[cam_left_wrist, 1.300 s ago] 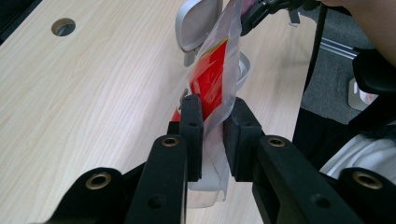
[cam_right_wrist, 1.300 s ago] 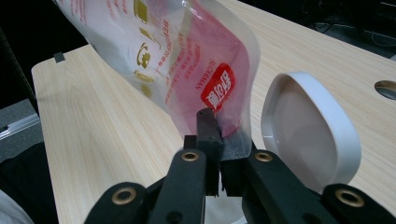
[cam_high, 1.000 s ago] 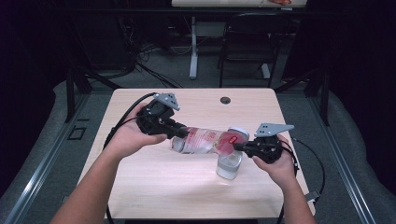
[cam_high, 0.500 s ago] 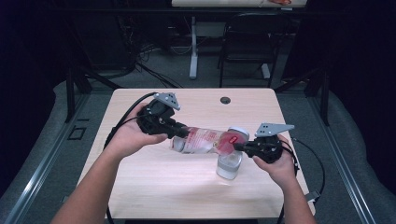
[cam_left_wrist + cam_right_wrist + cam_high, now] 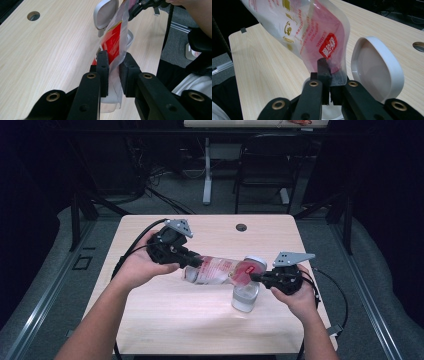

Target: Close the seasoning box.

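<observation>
my left gripper [image 5: 192,262] and right gripper [image 5: 255,277] each pinch an end of the pouch [image 5: 220,270] | held over the open jar [image 5: 246,295] | i'd tip slowly, spout over the rim

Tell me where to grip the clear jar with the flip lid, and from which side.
Grip the jar by its round body, coming in level from the near side: its hinged lid stands open above, and the pouch hangs across its mouth.
</observation>
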Tool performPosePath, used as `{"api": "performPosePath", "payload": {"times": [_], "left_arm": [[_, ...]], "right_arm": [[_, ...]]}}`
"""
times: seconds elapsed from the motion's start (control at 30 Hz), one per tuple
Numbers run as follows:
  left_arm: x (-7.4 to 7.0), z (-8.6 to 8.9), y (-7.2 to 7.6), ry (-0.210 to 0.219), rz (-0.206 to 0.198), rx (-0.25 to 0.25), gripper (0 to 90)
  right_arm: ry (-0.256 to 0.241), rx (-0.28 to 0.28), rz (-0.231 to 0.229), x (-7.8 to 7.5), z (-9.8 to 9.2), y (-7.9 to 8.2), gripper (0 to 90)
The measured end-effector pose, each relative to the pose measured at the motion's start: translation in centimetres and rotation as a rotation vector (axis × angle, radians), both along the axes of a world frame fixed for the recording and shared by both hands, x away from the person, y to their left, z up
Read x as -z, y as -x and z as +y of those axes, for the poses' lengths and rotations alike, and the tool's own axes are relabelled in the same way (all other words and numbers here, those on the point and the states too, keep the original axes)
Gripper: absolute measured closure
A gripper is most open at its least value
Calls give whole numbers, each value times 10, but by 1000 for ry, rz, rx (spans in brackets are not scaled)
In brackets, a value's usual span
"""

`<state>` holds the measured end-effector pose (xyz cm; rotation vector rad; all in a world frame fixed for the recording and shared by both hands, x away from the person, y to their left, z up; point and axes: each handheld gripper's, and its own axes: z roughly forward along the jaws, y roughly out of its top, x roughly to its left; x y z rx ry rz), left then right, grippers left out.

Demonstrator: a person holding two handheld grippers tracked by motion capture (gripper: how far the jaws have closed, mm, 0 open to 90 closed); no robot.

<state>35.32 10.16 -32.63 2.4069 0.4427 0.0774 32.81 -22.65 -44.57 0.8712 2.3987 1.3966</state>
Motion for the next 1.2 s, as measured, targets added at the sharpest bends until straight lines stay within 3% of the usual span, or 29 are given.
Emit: {"api": "performPosePath", "payload": {"times": [1.2], "left_arm": [[-3,-4,0,-3,-6,9,793]], "right_arm": [[11,8,4,1,0,0,884]]}}
